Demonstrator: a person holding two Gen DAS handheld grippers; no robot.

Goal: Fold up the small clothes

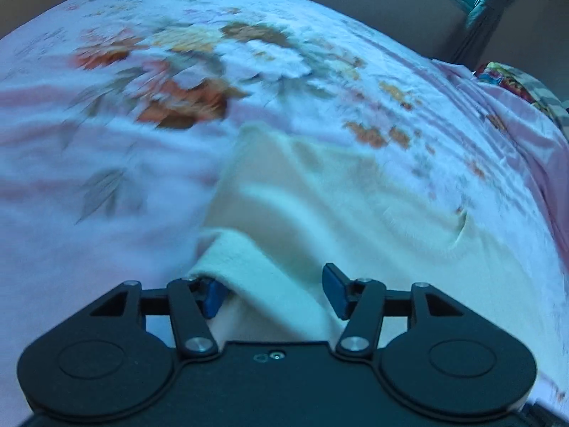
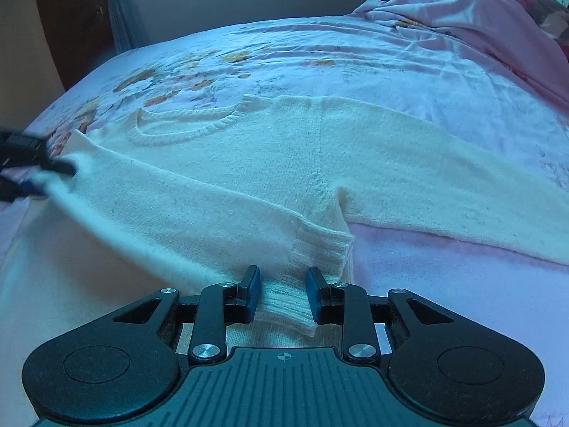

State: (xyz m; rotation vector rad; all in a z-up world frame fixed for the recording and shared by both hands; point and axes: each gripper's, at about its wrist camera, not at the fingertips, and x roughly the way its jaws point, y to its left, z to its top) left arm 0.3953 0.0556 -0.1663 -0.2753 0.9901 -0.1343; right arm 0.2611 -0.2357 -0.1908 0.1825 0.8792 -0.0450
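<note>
Your cream knit sweater [image 2: 220, 178] lies spread flat ahead of your right gripper [image 2: 282, 293], neckline farthest away, one sleeve stretching rightward, ribbed hem between its fingers.

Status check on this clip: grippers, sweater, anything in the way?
Left gripper open, jaws astride cream sweater fabric. Right gripper part-open around the ribbed hem, grip unconfirmed. Sweater flat on floral bedsheet, unfolded. Nothing in the way.

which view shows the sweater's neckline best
The right wrist view: the white knit sweater lies spread on the floral bedsheet, its ribbed V-neckline in full sight. The left wrist view is blurred and shows only plain cream fabric before the left claw, no neckline.
</note>
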